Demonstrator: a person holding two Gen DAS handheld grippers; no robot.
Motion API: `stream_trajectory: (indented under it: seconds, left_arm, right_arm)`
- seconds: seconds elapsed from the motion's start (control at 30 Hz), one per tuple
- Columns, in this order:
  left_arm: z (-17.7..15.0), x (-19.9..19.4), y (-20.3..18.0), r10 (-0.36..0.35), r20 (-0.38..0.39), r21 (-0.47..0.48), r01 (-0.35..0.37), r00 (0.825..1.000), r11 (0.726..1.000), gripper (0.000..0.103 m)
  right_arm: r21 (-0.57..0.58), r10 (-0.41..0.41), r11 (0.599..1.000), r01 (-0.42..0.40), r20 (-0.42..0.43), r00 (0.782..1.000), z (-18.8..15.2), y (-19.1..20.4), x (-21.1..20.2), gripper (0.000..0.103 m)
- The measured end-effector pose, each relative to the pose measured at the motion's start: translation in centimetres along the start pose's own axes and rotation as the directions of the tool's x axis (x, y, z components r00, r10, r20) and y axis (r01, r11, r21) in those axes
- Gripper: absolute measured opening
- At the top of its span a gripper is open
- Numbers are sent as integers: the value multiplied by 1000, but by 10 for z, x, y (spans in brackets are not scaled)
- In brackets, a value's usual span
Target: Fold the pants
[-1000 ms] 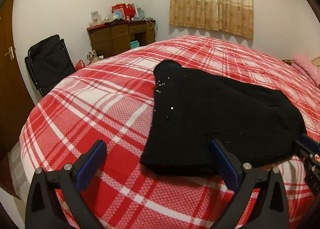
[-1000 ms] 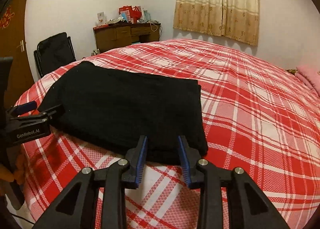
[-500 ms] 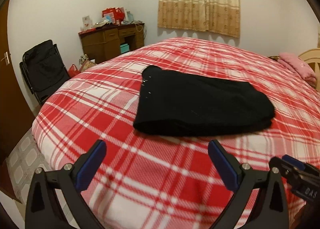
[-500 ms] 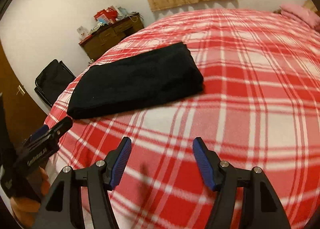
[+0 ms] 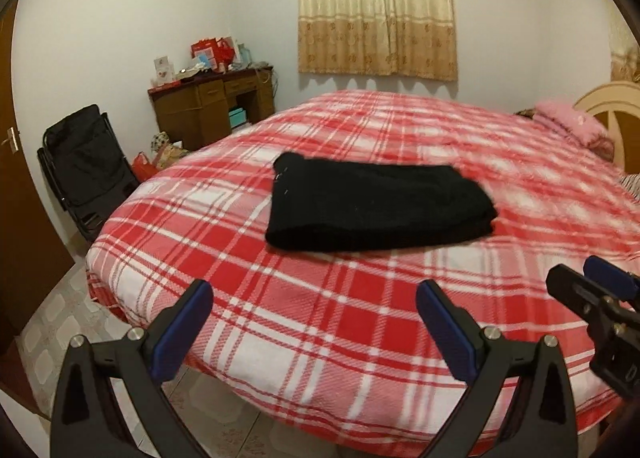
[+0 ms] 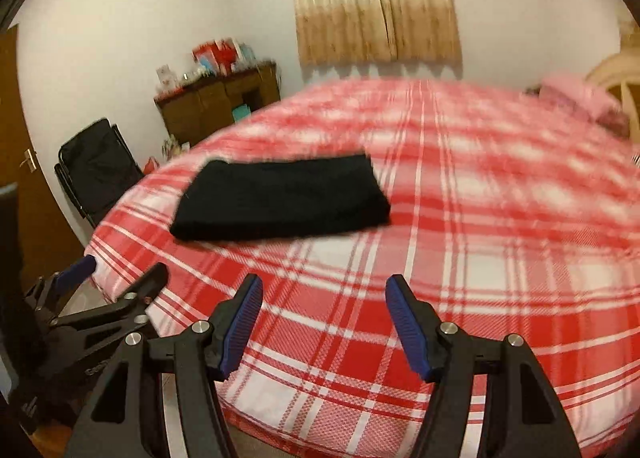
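The black pants (image 5: 376,206) lie folded into a flat rectangle on the red and white plaid bed (image 5: 360,322); they also show in the right wrist view (image 6: 280,198). My left gripper (image 5: 314,324) is open and empty, held back over the bed's near edge, well short of the pants. My right gripper (image 6: 324,322) is open and empty, also back from the pants at the near edge. The right gripper shows at the right edge of the left wrist view (image 5: 596,298). The left gripper shows at the lower left of the right wrist view (image 6: 108,282).
A black folding chair (image 5: 86,166) stands left of the bed by a brown door (image 5: 12,178). A wooden desk (image 5: 212,110) with clutter is at the back wall. A pink pillow (image 5: 572,126) and headboard (image 5: 608,110) are at far right. Tiled floor (image 5: 52,322) lies below the bed's edge.
Both grippers have pulled back and up from the pants, which stay folded on the bed. The right gripper has opened wider. The pants look smaller and farther off now.
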State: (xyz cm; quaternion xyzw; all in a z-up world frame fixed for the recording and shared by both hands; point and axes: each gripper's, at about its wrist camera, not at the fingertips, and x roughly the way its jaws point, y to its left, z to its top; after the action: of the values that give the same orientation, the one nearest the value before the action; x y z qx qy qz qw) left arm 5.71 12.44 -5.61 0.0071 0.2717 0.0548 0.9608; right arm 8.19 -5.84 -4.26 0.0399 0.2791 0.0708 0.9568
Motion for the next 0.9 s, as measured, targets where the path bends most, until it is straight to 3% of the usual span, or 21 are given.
stream_trajectory:
  seconds: [0.27, 0.57, 0.9]
  left_arm:
    - [11, -37, -7, 41, 117, 47, -47, 992, 998, 103]
    - [23, -74, -6, 68, 236, 40, -80, 969, 996, 103]
    - [25, -88, -16, 51, 267, 55, -68, 962, 996, 103]
  right_arm:
    - [16, 5, 1000, -7, 135, 991, 12, -1, -48, 70]
    - [5, -18, 1000, 17, 249, 968, 14, -2, -93, 73]
    - [7, -36, 999, 35, 297, 954, 9, -6, -118, 76]
